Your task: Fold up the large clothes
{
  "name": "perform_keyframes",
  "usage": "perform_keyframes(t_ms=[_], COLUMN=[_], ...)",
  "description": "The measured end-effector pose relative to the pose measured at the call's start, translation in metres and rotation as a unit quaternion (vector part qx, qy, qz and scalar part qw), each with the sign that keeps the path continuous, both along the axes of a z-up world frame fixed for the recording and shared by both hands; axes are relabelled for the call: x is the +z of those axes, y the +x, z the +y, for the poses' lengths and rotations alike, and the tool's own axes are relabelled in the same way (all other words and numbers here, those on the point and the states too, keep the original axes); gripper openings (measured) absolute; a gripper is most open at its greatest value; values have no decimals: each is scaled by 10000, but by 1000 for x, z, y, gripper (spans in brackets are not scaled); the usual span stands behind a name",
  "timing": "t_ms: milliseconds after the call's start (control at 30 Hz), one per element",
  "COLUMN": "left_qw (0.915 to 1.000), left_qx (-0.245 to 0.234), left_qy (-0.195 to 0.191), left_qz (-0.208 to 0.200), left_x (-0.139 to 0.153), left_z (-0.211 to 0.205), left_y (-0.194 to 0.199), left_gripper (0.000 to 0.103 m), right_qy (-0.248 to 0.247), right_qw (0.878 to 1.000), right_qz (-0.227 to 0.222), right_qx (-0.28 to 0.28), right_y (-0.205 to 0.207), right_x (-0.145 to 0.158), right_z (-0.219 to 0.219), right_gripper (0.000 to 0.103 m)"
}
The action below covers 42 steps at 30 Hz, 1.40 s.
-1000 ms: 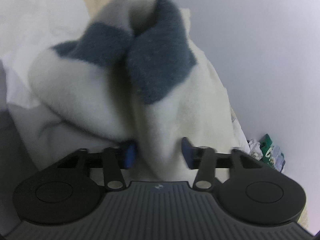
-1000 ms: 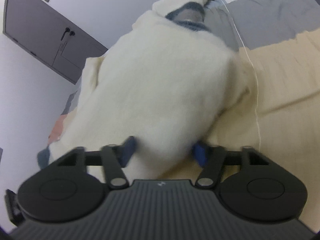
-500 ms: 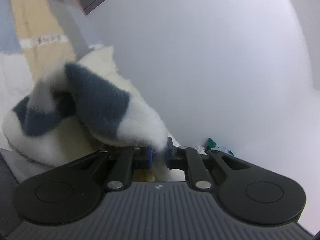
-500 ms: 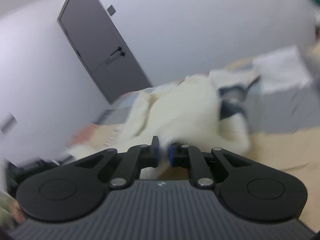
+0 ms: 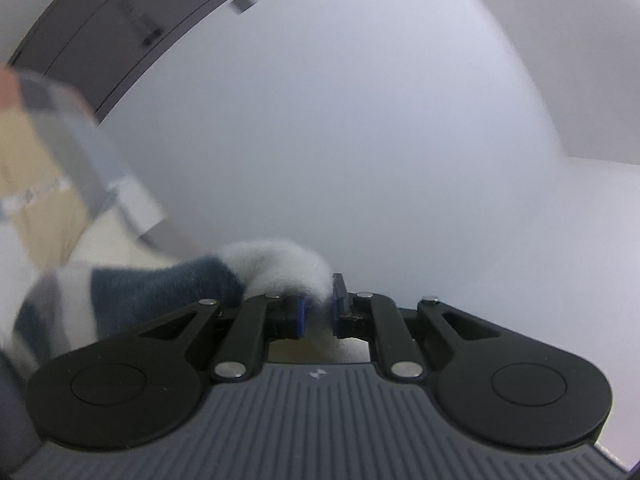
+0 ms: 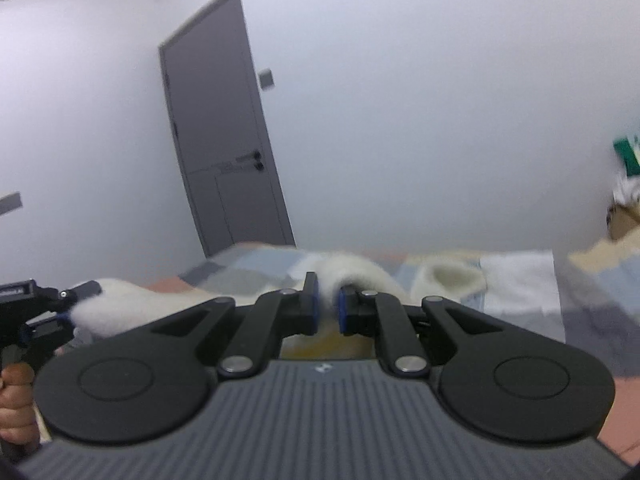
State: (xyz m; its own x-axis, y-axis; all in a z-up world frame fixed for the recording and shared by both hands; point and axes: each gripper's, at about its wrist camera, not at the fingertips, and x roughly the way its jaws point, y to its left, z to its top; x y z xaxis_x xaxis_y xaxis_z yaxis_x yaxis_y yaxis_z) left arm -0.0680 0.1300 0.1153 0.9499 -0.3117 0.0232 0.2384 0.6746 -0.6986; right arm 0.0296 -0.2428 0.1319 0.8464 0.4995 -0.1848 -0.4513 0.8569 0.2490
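A fluffy cream sweater with dark blue bands [image 5: 160, 280] hangs lifted off the bed. In the left wrist view my left gripper [image 5: 316, 312] is shut on a white edge of it, and the banded part trails off to the left. In the right wrist view my right gripper [image 6: 328, 312] is shut on another cream fold of the sweater [image 6: 360, 276]. At that view's left edge the left gripper [image 6: 66, 304] shows too, pinching a stretched cream corner [image 6: 120, 308], with a hand [image 6: 16, 400] on its handle. Both grippers point roughly level.
A bed with a patchwork cover of grey, beige and white [image 6: 520, 292] lies below and ahead. A grey door [image 6: 224, 140] stands in the white wall behind it. Green and white clutter [image 6: 628, 156] sits at the far right. The bed cover [image 5: 40, 184] is blurred at left.
Both grippers closed on the sweater, which earlier lay loosely between open jaws, and rose with it. The views swung up from the bed to the wall and door.
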Motion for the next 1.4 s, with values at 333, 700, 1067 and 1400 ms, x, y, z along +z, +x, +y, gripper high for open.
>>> perform_keyframes(t_ms=[333, 700, 1067, 1400], left_qw=[9937, 9904, 9912, 9719], left_qx=[-113, 175, 344, 152], left_qy=[289, 914, 1046, 982], left_qz=[-1075, -1018, 728, 2134], left_x=[154, 250, 103, -90], left_z=[-12, -51, -58, -26], left_y=[-30, 43, 258, 436], left_gripper=[13, 14, 14, 14], right_qy=[303, 243, -379, -671], right_qw=[9936, 9931, 9973, 9798], right_qz=[-1075, -1148, 69, 1770], right_qx=[176, -70, -619, -646], right_y=[-48, 36, 214, 426], right_x=[146, 239, 76, -109], right_z=[-27, -37, -3, 29], right_gripper=[12, 12, 12, 12])
